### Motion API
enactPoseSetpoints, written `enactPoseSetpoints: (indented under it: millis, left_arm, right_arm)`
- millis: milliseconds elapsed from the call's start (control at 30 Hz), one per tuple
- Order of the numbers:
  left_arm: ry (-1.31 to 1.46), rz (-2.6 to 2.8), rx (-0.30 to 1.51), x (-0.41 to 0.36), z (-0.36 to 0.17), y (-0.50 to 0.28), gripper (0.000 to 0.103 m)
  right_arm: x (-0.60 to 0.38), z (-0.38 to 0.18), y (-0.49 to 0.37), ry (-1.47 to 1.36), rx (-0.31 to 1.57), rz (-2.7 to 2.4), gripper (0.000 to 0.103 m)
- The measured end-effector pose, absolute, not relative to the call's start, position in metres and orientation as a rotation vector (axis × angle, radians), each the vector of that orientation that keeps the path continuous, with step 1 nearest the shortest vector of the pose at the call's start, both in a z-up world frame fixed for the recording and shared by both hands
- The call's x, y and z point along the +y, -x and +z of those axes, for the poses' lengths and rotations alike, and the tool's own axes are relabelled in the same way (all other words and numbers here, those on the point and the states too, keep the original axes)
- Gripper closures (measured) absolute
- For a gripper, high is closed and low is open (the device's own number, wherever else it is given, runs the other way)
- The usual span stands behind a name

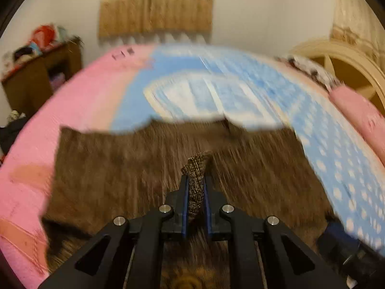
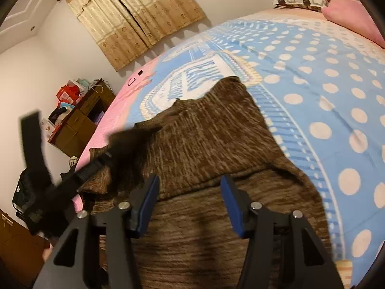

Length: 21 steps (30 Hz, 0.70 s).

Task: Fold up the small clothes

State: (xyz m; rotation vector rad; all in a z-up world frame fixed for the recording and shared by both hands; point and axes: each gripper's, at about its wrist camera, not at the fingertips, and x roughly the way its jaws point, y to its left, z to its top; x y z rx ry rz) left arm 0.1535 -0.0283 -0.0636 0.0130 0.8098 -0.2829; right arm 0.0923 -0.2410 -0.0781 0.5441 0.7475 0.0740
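Observation:
A brown knitted garment lies spread on the bed; it also shows in the right wrist view. My left gripper is shut on a pinch of its fabric, held above the rest; the left wrist view is blurred by motion. In the right wrist view the left gripper appears as a dark blur at the garment's left edge. My right gripper is open and empty, its blue pads just above the garment near a fold line.
The bed has a blue polka-dot blanket over a pink sheet. Pillows lie at the headboard end. A brown cabinet with clutter stands by the wall under a curtain.

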Motion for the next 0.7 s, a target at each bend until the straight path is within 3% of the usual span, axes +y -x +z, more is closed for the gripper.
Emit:
enactPoseSetpoints:
  millis: [67,167,233,267,300,400,600,700]
  left_arm:
    - [-0.059,-0.293,0.836,-0.019,-0.064,-0.140,0.091]
    - [0.000,-0.327,0.841,0.018,-0.056,-0.109,0.086]
    - [0.065,-0.304,0.835,0.044,-0.052,-0.093,0.067]
    - [0.094,-0.274,0.813,0.057,-0.051,-0.084,0.049]
    - [0.117,-0.230,0.774,0.070,-0.049,-0.075,0.038]
    - [0.153,-0.090,0.680,0.103,-0.050,-0.059,0.037]
    - [0.156,-0.009,0.784,0.122,-0.080,-0.067,0.037]
    - [0.193,-0.003,0.829,0.125,-0.094,-0.071,0.037]
  right_arm:
    - [-0.244,-0.077,-0.088,-0.545,0.733,0.068,0.022]
    - [-0.242,-0.076,-0.091,-0.551,0.725,0.084,0.021]
    - [-0.236,-0.073,-0.095,-0.544,0.728,0.121,0.022]
    - [-0.231,-0.071,-0.100,-0.538,0.730,0.143,0.022]
    - [-0.228,-0.069,-0.103,-0.534,0.729,0.159,0.022]
    - [-0.205,-0.065,-0.131,-0.497,0.740,0.229,0.024]
    - [-0.169,-0.096,-0.183,-0.446,0.893,0.186,0.030]
    - [-0.144,-0.103,-0.182,-0.344,0.884,0.164,0.048]
